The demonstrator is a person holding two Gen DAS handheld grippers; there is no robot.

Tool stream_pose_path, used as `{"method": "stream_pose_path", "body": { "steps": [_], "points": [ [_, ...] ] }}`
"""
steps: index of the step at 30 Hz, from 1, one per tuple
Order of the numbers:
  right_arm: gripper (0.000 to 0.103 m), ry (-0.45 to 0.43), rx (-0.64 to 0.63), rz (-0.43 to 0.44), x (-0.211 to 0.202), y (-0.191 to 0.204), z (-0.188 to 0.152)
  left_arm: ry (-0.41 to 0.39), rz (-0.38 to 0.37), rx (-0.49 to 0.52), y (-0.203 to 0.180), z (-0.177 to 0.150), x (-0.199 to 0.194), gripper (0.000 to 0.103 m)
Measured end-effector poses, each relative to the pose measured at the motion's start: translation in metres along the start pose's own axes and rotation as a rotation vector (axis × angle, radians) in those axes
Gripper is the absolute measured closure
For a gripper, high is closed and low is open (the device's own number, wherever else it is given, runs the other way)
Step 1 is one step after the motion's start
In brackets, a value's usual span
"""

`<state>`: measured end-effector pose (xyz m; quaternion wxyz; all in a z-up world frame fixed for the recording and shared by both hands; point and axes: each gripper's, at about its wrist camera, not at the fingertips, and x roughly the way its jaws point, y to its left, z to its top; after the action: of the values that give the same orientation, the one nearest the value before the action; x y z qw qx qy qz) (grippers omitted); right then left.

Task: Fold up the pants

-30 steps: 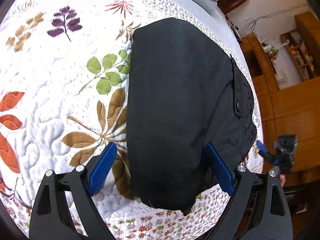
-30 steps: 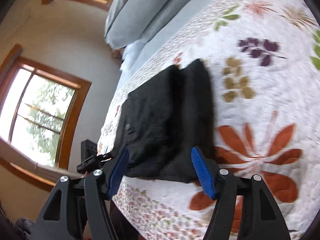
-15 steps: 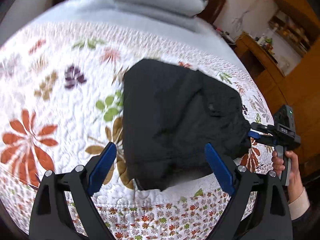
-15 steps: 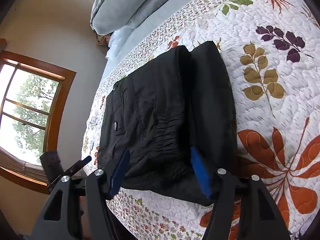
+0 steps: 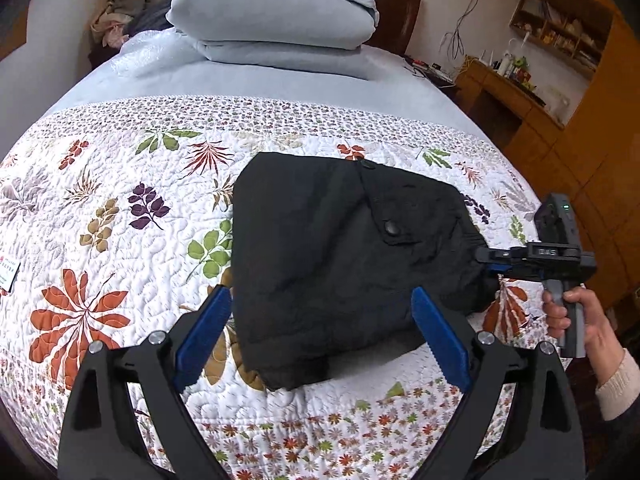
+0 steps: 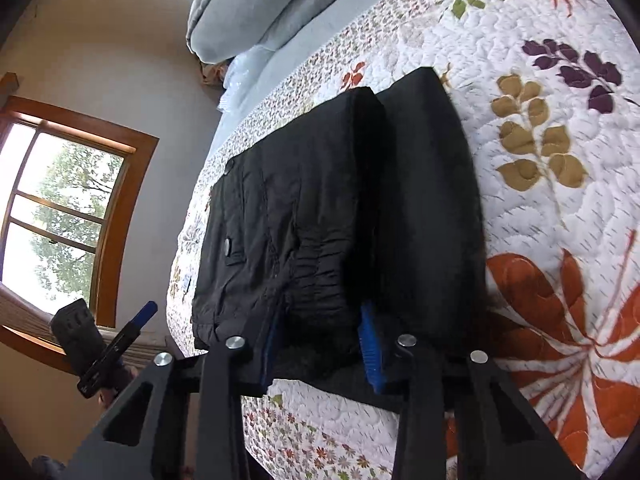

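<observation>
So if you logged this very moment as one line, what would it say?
task: fold pants | black pants: folded on quilt | right gripper: jaws just closing on pants' near edge | left gripper: open, empty, above pants

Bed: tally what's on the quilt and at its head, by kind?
Pants: 1
Folded blanket: 1
Card: 1
Total: 3

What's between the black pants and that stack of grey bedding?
Only bare quilt and grey sheet, seen in the left wrist view, between pants and bedding.
</observation>
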<state>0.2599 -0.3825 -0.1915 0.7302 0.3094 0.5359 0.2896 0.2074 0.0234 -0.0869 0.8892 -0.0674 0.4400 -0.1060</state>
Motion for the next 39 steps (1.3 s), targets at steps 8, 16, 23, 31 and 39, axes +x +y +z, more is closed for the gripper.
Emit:
{"method": "stream_pose_path", "body": {
  "steps": [8, 16, 23, 31, 39],
  "points": [
    [0.072, -0.033, -0.014, -0.026, -0.015, -0.001, -0.004, -0.035, 0.032, 0.050, -0.010, -0.001, 0.001, 0.012],
    [0.071, -0.038, 0.030, -0.014, -0.008, -0.013, -0.008, -0.077, 0.051, 0.091, -0.024, 0.002, -0.012, 0.011],
    [0.036, -0.120, -0.011, -0.089, -0.036, 0.010, -0.021, -0.055, 0.116, 0.075, -0.020, -0.005, -0.013, 0.009],
    [0.003, -0.377, -0.367, -0.644, -0.072, 0.128, -0.079, -0.017, 0.147, 0.010, -0.021, -0.024, -0.018, 0.009],
    [0.003, -0.435, -0.388, -0.610, -0.084, 0.162, -0.108, -0.043, 0.163, -0.028, -0.024, -0.036, -0.042, 0.009]
  ]
}}
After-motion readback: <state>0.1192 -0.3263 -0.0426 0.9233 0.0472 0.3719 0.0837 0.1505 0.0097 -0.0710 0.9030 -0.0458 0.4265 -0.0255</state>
